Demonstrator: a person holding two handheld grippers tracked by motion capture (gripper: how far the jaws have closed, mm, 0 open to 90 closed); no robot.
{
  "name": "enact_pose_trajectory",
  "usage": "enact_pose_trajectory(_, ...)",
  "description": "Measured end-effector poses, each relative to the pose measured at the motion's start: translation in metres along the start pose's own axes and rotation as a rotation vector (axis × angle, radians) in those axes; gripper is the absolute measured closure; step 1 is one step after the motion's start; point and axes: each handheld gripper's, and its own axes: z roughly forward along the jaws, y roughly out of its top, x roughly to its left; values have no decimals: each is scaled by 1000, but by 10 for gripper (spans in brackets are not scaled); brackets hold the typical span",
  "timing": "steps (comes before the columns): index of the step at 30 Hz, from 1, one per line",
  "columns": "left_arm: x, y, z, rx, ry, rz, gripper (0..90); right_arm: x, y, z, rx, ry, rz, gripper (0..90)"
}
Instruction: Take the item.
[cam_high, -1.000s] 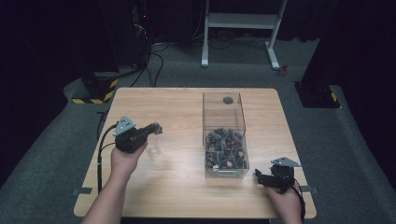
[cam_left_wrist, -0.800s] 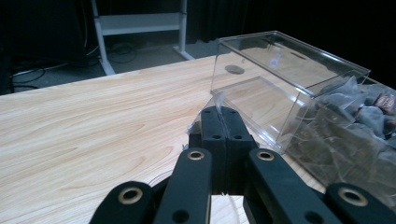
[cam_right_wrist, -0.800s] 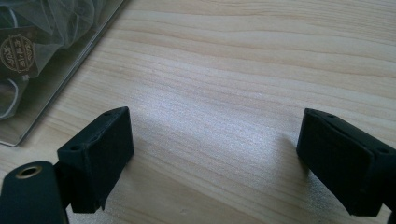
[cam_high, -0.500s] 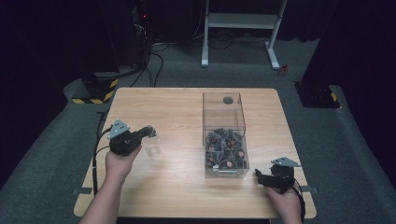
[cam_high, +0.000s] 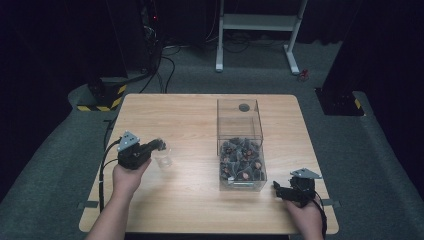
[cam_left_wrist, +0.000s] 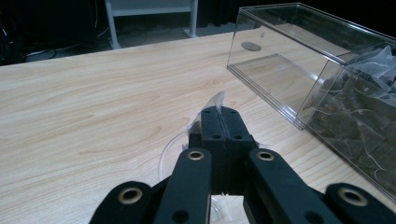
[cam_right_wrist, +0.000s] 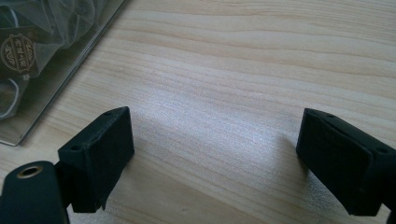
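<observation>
Dark floor and black curtains surround a light wooden desk (cam_high: 190, 200) on which all work takes place.

Left gripper (cam_left_wrist: 219, 122): the jaws are pressed fully together on a thin clear film or mesh edge that projects just above the tips. It appears to be a tea bag (cam_left_wrist: 215, 100) of the kind stored in the box, but the material is too transparent to confirm. Directly below the jaws stands a clear plastic cup (cam_high: 163, 157), with its rim partly visible in the left gripper view.

Change over the last second: the left gripper (cam_high: 150, 148) has moved from mid-desk, nearer the clear box (cam_high: 240, 145), back toward the person and the left edge, arriving over the cup. Judged from this, the transfer of one bag from box to cup is at the release step.

Right gripper (cam_right_wrist: 212, 154): the jaws stand wide apart with nothing between them, resting low over bare wood just beside the near right corner of the box. It has not moved.

Limits of view: the cup's base and contents are covered by the gripper body. The box's front half holds a pile of bags; its rear half looks empty. A dark round mark (cam_high: 244, 107) at its far end cannot be identified.
</observation>
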Motion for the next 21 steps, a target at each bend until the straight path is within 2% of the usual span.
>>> enact_pose_trajectory(6, 1, -3, 2, 8, -1, -8, 885, 0, 0, 0, 1, 1, 2, 109)
enact_pose_trajectory(12, 1, -2, 3, 11, -21, -31, 702, 0, 0, 0, 1, 1, 2, 109)
enact_pose_trajectory(21, 0, -1, 2, 9, 3, -26, 507, 0, 0, 0, 1, 1, 2, 110)
